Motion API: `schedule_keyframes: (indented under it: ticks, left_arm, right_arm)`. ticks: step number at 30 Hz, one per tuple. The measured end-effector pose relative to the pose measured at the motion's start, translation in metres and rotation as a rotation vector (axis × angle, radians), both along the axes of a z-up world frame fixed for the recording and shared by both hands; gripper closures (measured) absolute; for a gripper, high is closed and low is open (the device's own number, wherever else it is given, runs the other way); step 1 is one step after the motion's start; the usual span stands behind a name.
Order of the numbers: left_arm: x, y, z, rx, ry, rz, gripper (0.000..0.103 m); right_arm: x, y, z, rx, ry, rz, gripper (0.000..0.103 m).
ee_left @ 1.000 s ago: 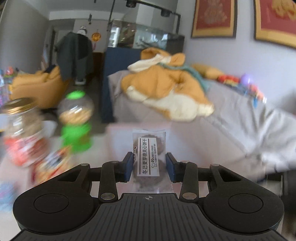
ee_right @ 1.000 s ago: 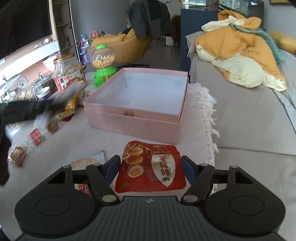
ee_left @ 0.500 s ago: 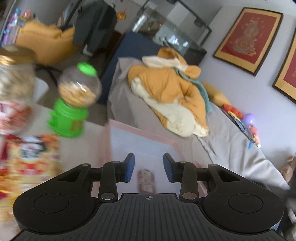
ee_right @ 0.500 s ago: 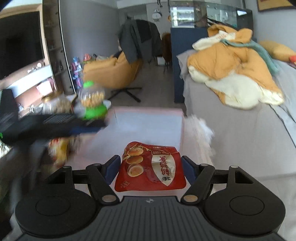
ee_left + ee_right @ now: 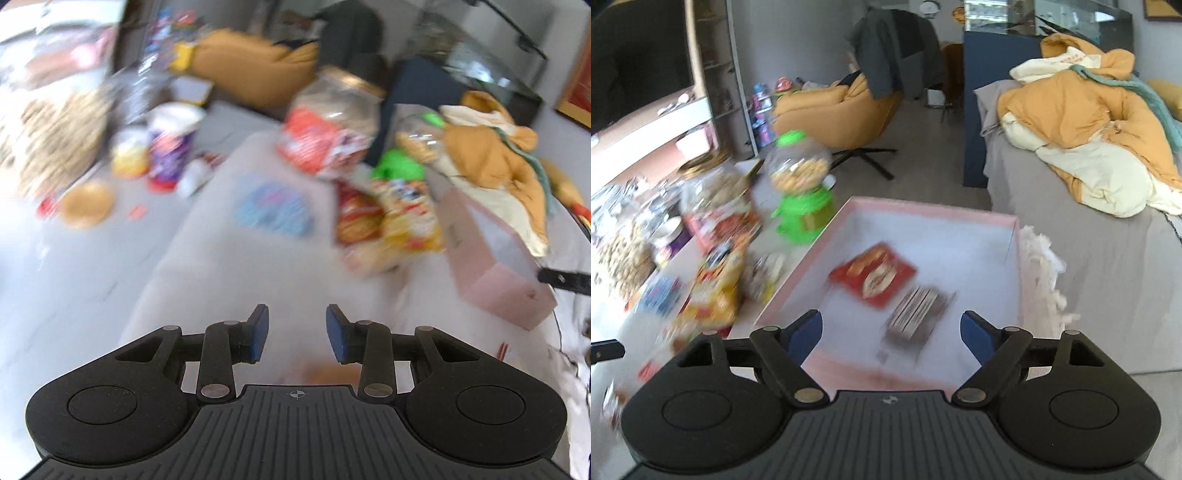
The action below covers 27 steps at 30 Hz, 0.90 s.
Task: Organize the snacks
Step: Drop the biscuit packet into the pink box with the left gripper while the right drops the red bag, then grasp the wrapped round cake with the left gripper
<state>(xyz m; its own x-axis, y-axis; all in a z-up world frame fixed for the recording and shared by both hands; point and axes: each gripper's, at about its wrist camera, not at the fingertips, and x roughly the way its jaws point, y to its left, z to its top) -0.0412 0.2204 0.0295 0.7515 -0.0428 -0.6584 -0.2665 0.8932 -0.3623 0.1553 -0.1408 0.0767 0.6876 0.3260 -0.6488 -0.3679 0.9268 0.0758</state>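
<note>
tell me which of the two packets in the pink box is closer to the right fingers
The dark striped packet, lying nearer the right gripper; the red snack pouch sits farther back in the pink box.

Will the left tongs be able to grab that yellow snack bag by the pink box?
Probably yes. The left tongs are open and empty, and bare cloth lies between them and the yellow snack bag beside the pink box.
</note>
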Motion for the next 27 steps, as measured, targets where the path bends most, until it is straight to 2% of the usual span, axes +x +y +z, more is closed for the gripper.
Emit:
schedule_keyframes:
  ticks: [2, 5, 7, 11, 13, 19, 23, 25, 27]
  left_arm:
    - [-0.020, 0.009, -0.003, -0.029, 0.004, 0.023, 0.064]
    - [-0.035, 0.014, -0.008, -0.112, 0.022, 0.007, 0.064]
    - [-0.038, 0.007, -0.010, -0.163, 0.020, -0.035, 0.064]
    - [-0.021, -0.027, -0.013, -0.200, 0.027, -0.160, 0.061]
    - [-0.012, -0.046, -0.018, -0.224, 0.030, -0.211, 0.061]
    - [0.021, -0.097, -0.023, -0.214, 0.002, -0.336, 0.061]
    - [0.026, -0.119, -0.020, -0.207, -0.002, -0.432, 0.061]
    - [0.021, -0.123, -0.013, -0.161, -0.024, -0.444, 0.061]
    - [0.015, -0.126, -0.003, -0.042, -0.064, -0.439, 0.061]
  right_arm:
    - [-0.020, 0.004, -0.001, -0.025, -0.011, 0.032, 0.019]
    - [-0.042, 0.012, -0.003, -0.043, -0.012, 0.073, 0.017]
    - [-0.054, 0.017, -0.009, -0.035, 0.014, 0.107, 0.017]
    - [-0.079, 0.024, -0.026, -0.024, 0.070, 0.167, 0.017]
    - [-0.091, 0.027, -0.033, -0.035, 0.068, 0.189, 0.017]
    - [-0.111, 0.025, -0.050, -0.089, 0.072, 0.186, 0.017]
    - [-0.121, 0.020, -0.058, -0.103, 0.079, 0.190, 0.016]
    - [-0.125, 0.020, -0.061, -0.120, 0.061, 0.186, 0.016]
    - [-0.126, 0.020, -0.061, -0.119, 0.051, 0.191, 0.016]
